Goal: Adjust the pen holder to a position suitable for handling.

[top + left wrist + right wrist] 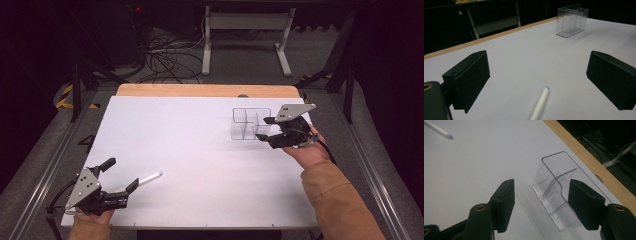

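From the high view, the left gripper [121, 176] is sitting near the front left corner of the white table [200, 150], its jaws spread wide. A white pen [145, 179] is lying on the table just beside the jaw nearer the middle, its tip pointing toward the table's centre, and nothing is being pinched. The right gripper [263, 128] is hovering near the back right corner, right up against a clear plastic organizer [247, 123] with 2 or more compartments, which is standing upright close to the wooden back edge.

In the left gripper view, the 2 black jaws are standing far apart with the pen [540, 103] lying on the table between them, touching neither. The organizer [572, 20] is standing well apart, over toward the far edge.

In the right gripper view, the right gripper [541, 205] is holding its jaws partly spread. One corner of the organizer [554, 195] is sitting between them, just beside the jaw nearer the wooden edge; whether that jaw is touching the wall I cannot tell, and the other jaw is standing clear of it. The pen [439, 129] is lying far off toward the opposite corner
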`<state>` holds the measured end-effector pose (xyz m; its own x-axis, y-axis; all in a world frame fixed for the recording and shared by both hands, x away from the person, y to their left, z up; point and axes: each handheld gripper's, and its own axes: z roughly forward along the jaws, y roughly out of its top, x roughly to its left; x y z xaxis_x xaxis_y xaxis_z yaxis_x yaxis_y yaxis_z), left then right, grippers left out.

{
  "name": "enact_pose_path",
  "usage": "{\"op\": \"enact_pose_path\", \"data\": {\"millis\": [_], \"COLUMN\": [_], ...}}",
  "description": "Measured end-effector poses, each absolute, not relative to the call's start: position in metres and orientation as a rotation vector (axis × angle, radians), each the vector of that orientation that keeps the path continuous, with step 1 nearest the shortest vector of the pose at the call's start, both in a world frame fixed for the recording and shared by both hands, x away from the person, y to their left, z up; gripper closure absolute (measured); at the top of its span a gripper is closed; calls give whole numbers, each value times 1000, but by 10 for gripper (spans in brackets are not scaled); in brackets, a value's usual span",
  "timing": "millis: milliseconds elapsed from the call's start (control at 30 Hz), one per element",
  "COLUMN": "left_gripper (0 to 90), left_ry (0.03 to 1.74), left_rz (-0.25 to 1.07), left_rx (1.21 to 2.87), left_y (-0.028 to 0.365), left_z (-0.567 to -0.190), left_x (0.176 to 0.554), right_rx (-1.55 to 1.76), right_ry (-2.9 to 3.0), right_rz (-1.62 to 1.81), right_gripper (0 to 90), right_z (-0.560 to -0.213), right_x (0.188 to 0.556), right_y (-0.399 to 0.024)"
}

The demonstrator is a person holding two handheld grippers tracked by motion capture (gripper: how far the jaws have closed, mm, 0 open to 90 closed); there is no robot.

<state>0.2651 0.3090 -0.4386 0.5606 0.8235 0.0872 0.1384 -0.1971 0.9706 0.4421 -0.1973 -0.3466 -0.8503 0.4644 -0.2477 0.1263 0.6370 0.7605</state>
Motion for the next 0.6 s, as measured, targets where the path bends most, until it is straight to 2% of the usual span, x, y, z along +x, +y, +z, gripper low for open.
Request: {"op": "enact_pose_path", "data": {"millis": [133,600], "left_gripper": [57,57], "left_ry": [816,818], "left_rz": [764,767], "left_rx": [1678,1672], "left_y": [309,310], "left_z": [-439,-439], "left_x": [265,265], "right_rx": [463,476], "right_ry": [2444,2487], "right_rz": [1057,1024], "right_gripper": [425,425], "right_z": [-348,-358], "right_x": [451,478], "right_y": [-196,-188]}}
